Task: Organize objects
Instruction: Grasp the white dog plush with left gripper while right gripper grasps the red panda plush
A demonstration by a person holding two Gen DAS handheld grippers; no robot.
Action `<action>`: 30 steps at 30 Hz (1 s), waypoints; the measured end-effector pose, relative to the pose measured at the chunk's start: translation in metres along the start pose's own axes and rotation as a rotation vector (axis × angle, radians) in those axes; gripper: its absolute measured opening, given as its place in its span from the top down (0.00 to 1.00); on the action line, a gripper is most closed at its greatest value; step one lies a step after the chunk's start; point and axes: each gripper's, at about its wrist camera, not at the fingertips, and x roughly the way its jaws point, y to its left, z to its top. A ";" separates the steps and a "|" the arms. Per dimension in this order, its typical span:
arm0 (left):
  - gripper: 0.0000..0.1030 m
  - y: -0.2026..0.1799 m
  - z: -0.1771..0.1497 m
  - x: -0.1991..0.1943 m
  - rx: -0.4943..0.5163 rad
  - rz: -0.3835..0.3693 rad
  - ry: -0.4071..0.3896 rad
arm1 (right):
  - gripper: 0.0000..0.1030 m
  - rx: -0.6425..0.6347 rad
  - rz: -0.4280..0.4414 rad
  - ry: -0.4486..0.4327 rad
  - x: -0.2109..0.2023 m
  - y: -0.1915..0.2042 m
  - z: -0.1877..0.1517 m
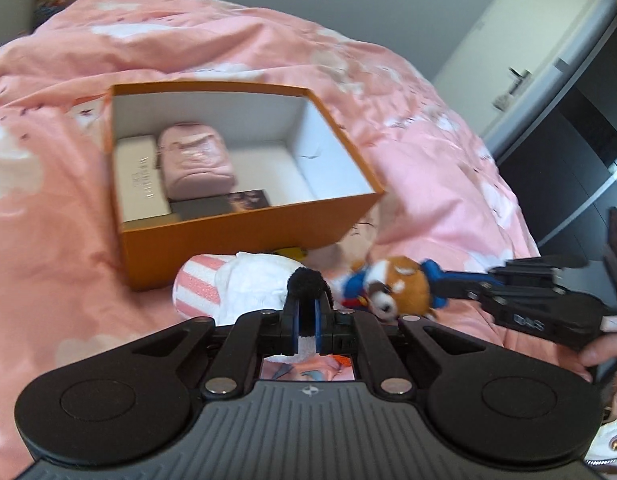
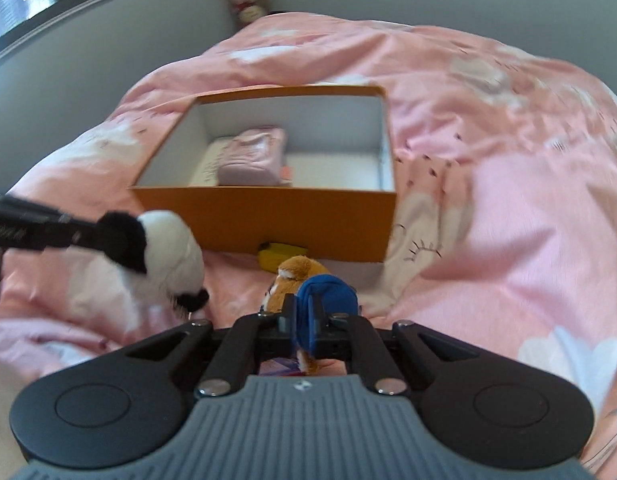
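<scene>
**Both toys gripped, box dead ahead**

L gripper (image 1: 307,304) is seen clamped on the black ear of the panda (image 1: 244,284); the white body w/ pink-striped part hangs left of the jaws, just short of the box's near wall. R gripper (image 2: 313,308) is clamped on the blue ear/hat bit of the bear (image 2: 296,276), whose brown body sits just beyond and below the jaws. Frames are blurred, so exact pad contact is judged rather than read.

Box (image 1: 244,236), orange, open-topped, lies on the pink duvet (image 1: 428,152), straight fwd of both grippers and near. Its long axis runs across both views. Inside, the left part is filled: a cream carton (image 1: 140,176), a pink pouch (image 1: 194,164), a dark booklet (image 1: 224,204). The right part is bare floor.

Key relation, as judged: free space lies fwd and right, so the R side is better placed for it; the panda would need to be carried over the near wall and past the pouch. A yellow thing (image 2: 278,254) is tucked against the box's near wall, between the two toys; what it is can't be told.
</scene>
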 end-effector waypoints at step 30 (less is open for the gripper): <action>0.64 0.018 0.038 0.075 0.298 -0.036 0.149 | 0.70 0.261 -0.082 -0.085 0.102 -0.038 0.024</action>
